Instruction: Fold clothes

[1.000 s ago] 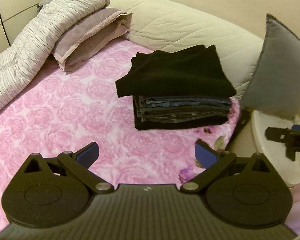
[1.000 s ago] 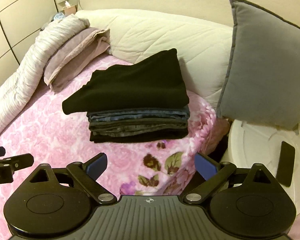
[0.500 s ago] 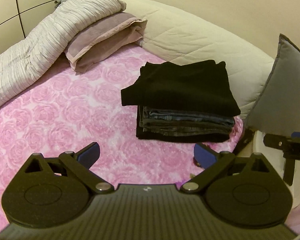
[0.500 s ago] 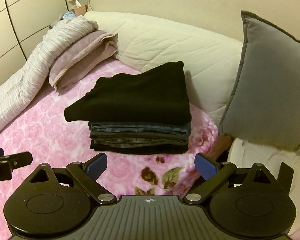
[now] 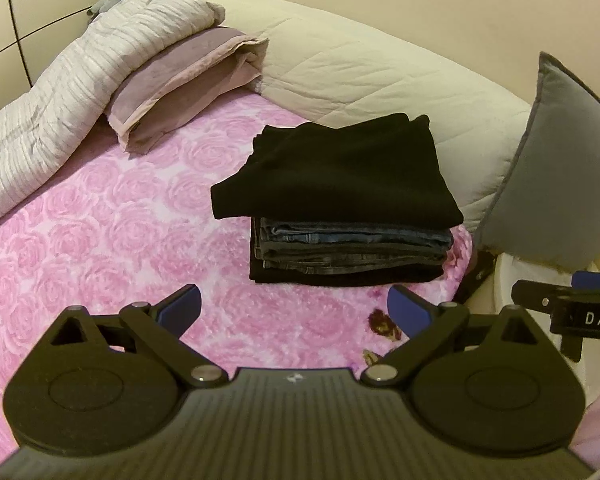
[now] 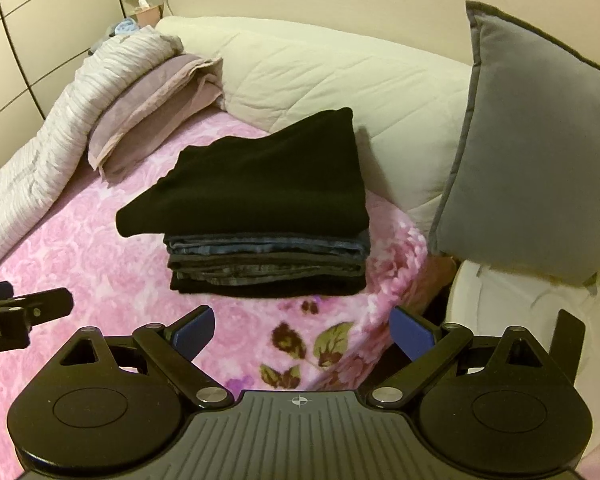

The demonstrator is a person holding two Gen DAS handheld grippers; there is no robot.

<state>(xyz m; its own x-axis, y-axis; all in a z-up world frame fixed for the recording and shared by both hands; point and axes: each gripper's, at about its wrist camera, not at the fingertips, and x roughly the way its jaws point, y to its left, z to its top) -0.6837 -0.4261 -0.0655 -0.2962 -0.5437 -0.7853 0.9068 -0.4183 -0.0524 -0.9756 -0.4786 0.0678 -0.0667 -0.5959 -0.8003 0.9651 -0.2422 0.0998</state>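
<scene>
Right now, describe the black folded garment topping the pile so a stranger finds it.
Start at the pink rose-patterned bedspread. Near its corner by the upright grey cushion sits one stack of folded clothes. The black folded garment lies on top, overhanging the blue denim layers beneath.

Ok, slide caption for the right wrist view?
Open right gripper faces a folded clothes stack on the pink floral blanket.

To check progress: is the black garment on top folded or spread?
Folded: the black garment lies compact on the stacked jeans.
</scene>
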